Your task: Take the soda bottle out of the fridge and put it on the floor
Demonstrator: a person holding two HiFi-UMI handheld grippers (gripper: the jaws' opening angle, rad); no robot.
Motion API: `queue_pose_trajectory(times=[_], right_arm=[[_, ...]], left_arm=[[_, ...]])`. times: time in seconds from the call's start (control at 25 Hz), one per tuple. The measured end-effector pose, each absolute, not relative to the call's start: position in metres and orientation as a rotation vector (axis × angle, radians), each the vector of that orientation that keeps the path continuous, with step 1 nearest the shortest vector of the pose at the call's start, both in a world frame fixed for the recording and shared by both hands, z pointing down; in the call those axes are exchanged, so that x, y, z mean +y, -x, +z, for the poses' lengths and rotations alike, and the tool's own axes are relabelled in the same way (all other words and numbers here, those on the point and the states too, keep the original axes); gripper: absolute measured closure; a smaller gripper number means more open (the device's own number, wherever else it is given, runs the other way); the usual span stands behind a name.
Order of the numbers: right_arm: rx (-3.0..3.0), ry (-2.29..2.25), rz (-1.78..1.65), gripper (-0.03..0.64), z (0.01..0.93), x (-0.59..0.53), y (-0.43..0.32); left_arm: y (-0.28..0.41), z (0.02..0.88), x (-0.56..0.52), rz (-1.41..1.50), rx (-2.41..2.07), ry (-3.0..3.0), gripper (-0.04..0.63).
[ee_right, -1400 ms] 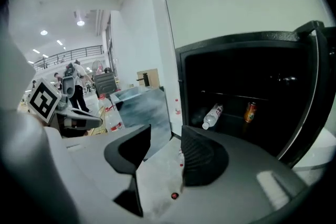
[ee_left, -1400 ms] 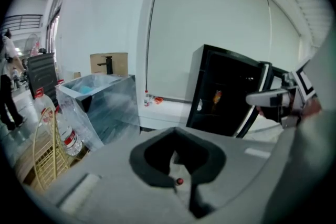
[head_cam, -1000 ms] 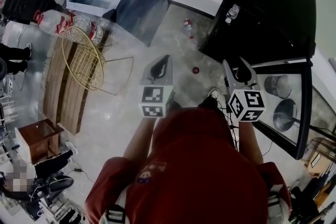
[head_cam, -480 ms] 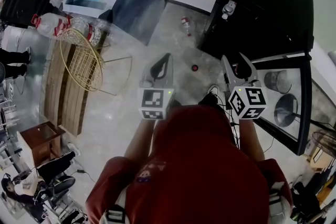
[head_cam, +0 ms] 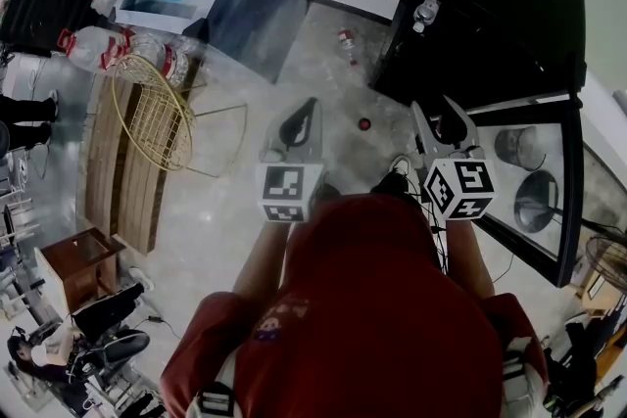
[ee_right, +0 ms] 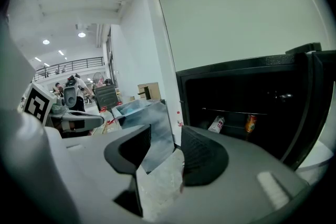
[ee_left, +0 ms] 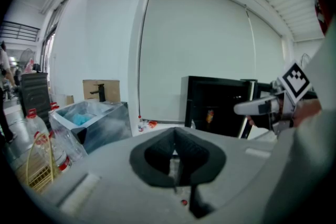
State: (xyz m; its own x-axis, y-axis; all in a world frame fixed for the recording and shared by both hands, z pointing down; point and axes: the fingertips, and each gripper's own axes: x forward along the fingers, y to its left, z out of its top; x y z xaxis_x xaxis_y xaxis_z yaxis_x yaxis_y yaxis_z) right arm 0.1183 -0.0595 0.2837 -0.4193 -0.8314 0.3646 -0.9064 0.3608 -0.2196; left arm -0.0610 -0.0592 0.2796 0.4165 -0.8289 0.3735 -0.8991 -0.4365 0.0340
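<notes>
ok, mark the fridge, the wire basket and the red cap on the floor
fridge [ee_right: 252, 94], right gripper view, dark interior above the shelf
wire basket [head_cam: 162, 117], head view, mesh side
red cap [head_cam: 364, 124], head view, centre

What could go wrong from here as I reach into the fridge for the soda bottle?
The soda bottle lies tilted on the shelf beside a can; the open right gripper could knock the can. A red cap and a small bottle on the floor could be stepped on.

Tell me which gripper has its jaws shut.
The left gripper: its jaws meet with nothing between them, while the right gripper stands open and empty.
</notes>
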Motion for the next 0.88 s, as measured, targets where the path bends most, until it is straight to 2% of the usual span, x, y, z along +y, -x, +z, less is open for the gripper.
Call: queue_pose_trajectory(times=[0.4, 0.88], right_arm=[[-2.441, -1.539, 0.563, 0.441, 0.281, -0.058, -0.115], [-2.459, -1.493, 0.528, 0.538, 0.283, -0.052, -0.106]], left_arm=[[0.058, 0.279, -0.057, 0.438, -1.513, -2.445, 0.595], [0.057, 0.276, -0.056, 0.418, -1.520, -2.465, 0.595]])
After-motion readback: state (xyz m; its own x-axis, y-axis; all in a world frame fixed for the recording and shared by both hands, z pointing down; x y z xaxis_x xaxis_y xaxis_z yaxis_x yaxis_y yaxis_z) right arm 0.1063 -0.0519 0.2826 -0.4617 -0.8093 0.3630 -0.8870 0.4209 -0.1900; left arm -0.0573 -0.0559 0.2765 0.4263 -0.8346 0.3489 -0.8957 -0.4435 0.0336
